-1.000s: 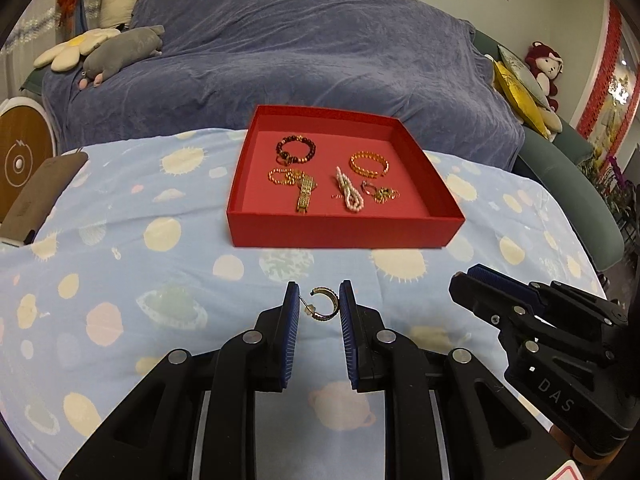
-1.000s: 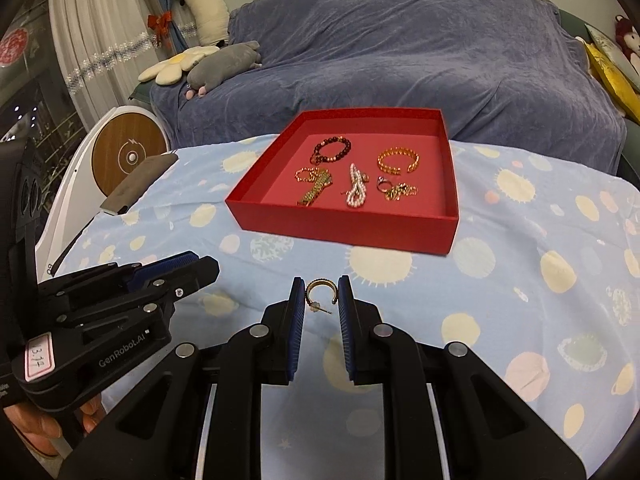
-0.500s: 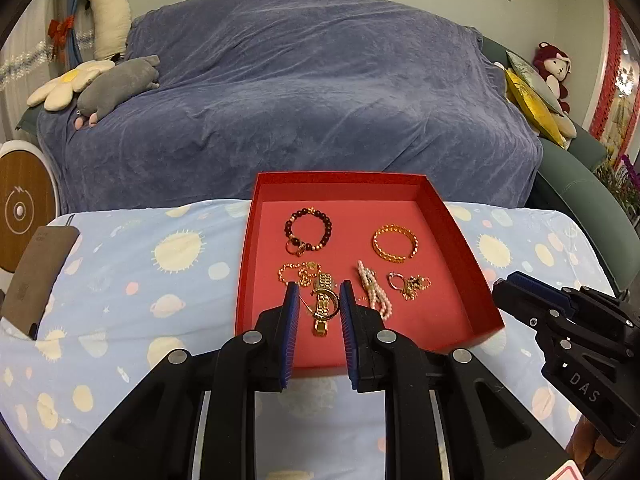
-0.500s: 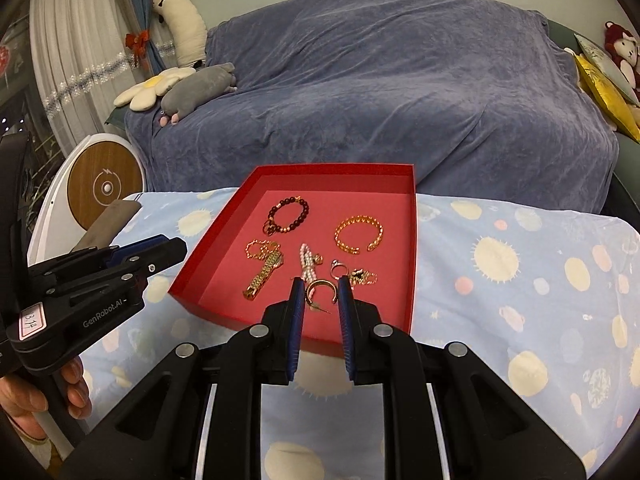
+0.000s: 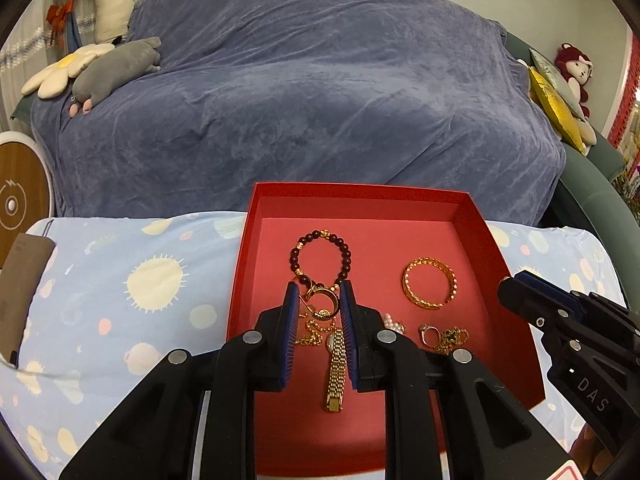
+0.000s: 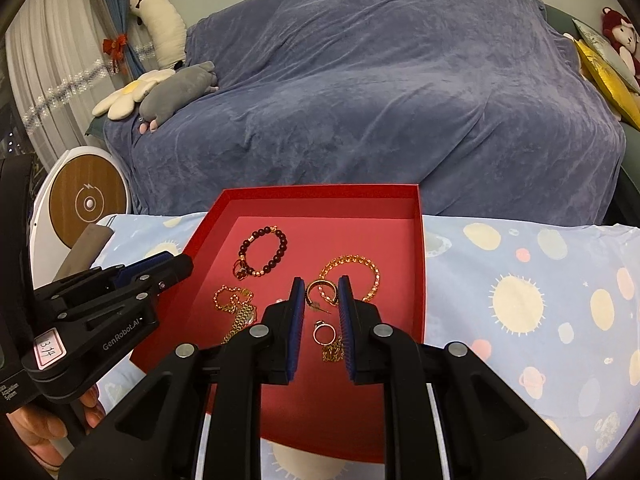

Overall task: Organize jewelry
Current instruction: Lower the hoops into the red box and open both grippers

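Observation:
A red tray (image 5: pixel 504 264) lies on the table with jewelry in it: a dark bead bracelet (image 5: pixel 344 248), a gold bangle (image 5: pixel 430 284), a gold watch (image 5: pixel 335 372), a ring (image 5: pixel 427 332). My left gripper (image 5: pixel 319 300) is shut on a gold hoop earring (image 5: pixel 326 300) and holds it over the tray's middle. My right gripper (image 6: pixel 322 294) is shut on a second gold hoop earring (image 6: pixel 322 290) over the tray (image 6: pixel 420 264), near the bangle (image 6: pixel 352 264) and above the ring (image 6: pixel 324 334).
The table wears a pale blue cloth with suns (image 5: pixel 152 280). A sofa under a blue throw (image 5: pixel 320 88) stands behind, with plush toys (image 5: pixel 112 68) on it. A brown pouch (image 5: pixel 20 280) lies at the table's left edge. A round wooden-faced device (image 6: pixel 88 200) stands at left.
Both grippers moved forward from the near cloth to over the red tray, each still holding its earring. The tray now sits directly under the fingertips.

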